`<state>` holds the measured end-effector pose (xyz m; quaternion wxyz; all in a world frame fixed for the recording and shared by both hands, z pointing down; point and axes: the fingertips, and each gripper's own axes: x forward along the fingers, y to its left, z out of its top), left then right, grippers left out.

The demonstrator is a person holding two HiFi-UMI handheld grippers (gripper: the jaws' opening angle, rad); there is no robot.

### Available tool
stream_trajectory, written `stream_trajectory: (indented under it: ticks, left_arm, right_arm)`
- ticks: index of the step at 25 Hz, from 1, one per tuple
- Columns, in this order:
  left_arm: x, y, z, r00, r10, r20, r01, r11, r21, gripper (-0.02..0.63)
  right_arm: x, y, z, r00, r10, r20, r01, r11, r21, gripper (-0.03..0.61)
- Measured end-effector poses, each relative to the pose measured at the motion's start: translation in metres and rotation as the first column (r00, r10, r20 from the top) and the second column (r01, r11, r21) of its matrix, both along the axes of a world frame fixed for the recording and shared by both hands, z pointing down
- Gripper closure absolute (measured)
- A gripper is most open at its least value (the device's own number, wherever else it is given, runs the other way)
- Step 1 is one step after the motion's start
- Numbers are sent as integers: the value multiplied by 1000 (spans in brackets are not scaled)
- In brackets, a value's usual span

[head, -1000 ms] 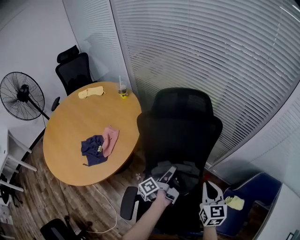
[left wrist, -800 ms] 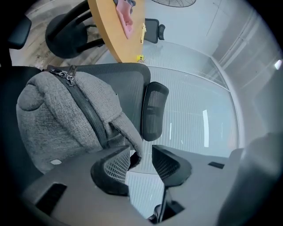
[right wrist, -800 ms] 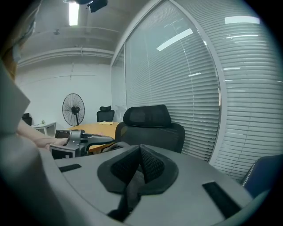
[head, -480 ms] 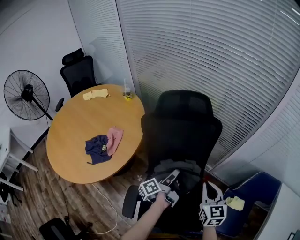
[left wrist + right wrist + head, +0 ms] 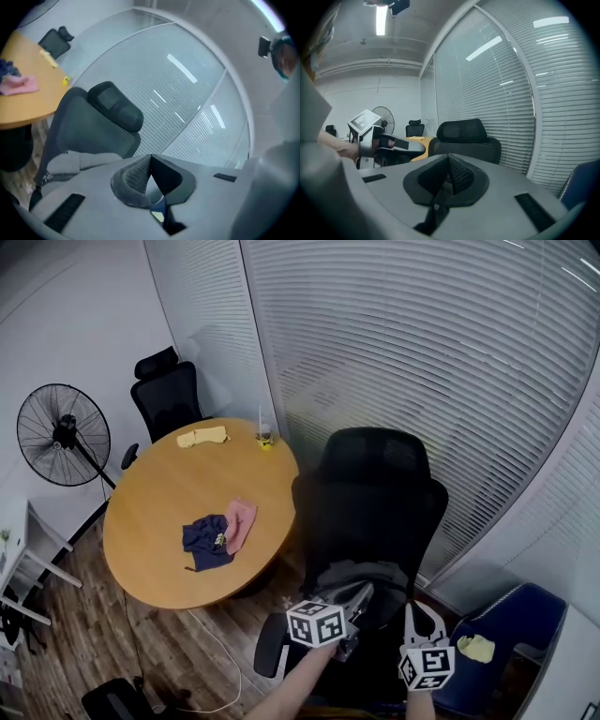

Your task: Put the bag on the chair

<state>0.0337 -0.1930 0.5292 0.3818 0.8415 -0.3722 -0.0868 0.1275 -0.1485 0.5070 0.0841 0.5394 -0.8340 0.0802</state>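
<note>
A black office chair (image 5: 370, 493) stands in front of me, close to the blinds. On its seat lies a soft grey bag (image 5: 354, 575), which the left gripper view shows lying low against the backrest (image 5: 75, 161). My left gripper (image 5: 362, 591) hovers at the seat's front edge just above the bag, its jaws shut (image 5: 150, 157) with nothing between them. To its right my right gripper (image 5: 419, 613) is held over the seat, also shut and empty (image 5: 449, 157). The right gripper view shows the left gripper (image 5: 382, 140) beside the chair (image 5: 461, 138).
A round wooden table (image 5: 159, 493) at the left carries a dark blue cloth (image 5: 206, 542), a pink cloth (image 5: 241, 521), a yellow cloth (image 5: 203, 436) and a cup (image 5: 266, 435). Behind it are a second black chair (image 5: 169, 395) and a fan (image 5: 64, 435). A blue seat (image 5: 516, 624) holds a yellow cloth (image 5: 476, 648).
My left gripper's jaws have gone from open to shut, with nothing in them, and it has shifted a little right over the seat. The grey bag stays on the chair.
</note>
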Motion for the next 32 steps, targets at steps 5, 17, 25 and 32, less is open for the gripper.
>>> stream_trajectory:
  ticks: [5,17,25,32]
  left_arm:
    - [-2,2,-27,998,9,65,-16,995,99,591]
    - [-20,1,-62,976,-102,195,37,950,311,591]
    - [-30,1,-60,972,-131,193,64,946,316,591]
    - [-32,0,-53,966,-139,217,68,950,304,591]
  right_arm:
    - [-13,5,-16,1000,-18,7,18,999,30,566]
    - [-7,6,-37,1000,12,17,-13,997,82,566]
    - [-5,8,-30,999,31,11,-31,997,65,566]
    - [-6,8,-27,1000,24,1,-24,998,56,566]
